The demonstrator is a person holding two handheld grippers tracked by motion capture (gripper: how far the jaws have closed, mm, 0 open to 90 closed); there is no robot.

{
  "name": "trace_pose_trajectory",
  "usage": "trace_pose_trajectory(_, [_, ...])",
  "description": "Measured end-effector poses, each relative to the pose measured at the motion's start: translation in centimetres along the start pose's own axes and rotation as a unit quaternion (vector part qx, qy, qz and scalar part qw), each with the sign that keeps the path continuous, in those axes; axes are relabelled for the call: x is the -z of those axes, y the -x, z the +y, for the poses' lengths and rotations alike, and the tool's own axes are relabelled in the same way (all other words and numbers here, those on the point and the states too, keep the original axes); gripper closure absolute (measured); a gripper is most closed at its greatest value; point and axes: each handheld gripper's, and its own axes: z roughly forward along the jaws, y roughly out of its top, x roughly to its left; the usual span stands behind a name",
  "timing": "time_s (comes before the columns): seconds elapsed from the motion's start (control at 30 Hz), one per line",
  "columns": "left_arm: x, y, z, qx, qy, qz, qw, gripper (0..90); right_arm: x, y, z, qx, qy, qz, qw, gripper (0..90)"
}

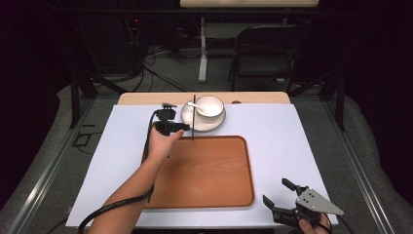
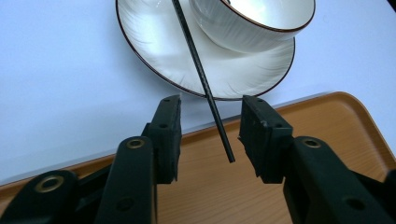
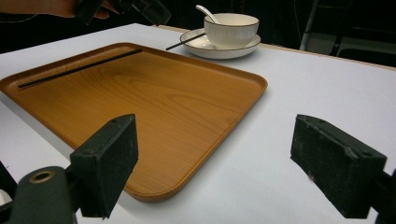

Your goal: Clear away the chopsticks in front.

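Chopstick point(image 2: 205, 86) between open jaws, left gripper point(image 2: 210, 135) outstretched

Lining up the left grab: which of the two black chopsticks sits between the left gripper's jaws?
The chopstick leaning on the saucer, its tip out over the tray. The left gripper is open around it. The other chopstick lies flat inside the tray.

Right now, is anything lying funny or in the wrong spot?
Yes. One black chopstick leans slanted on the saucer's rim, its tip hanging over the wooden tray. Its mate lies flat in the tray along one edge. Nothing looks spilled or broken.
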Motion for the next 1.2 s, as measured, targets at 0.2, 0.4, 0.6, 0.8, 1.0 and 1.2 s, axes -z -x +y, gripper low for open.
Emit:
trace_pose_trajectory(0.2, [-1.1,0.2,0.5,0.032,-0.013,-0.005,0.9994,65.4,0.0,0.0,0.0,0.000,0.000,0.001,1.0000,14.5])
trace_pose_trajectory(0.4, [-2.0,0.7,0.7,0.046,-0.034,0.001,0.9984,69.7,0.0,0.0,0.0,0.000,0.000,0.001,1.0000,14.5])
trace_pose_trajectory(0.6, [-3.0,1.0,0.6,0.054,-0.052,0.000,0.9972,72.9,0.0,0.0,0.0,0.002,0.001,0.002,1.0000,14.5])
trace_pose_trajectory(0.8, [-3.6,1.1,0.7,0.062,-0.069,0.003,0.9957,76.1,0.0,0.0,0.0,0.002,0.001,0.002,1.0000,14.5])
trace_pose_trajectory(1.0, [-4.3,1.1,0.6,0.067,-0.086,0.020,0.9939,79.5,0.0,-0.1,0.0,0.002,0.001,0.004,1.0000,14.5])
trace_pose_trajectory(1.2, [-4.6,0.5,0.7,0.086,-0.098,0.031,0.9910,82.8,0.1,-0.1,0.0,0.003,0.001,0.004,1.0000,14.5])
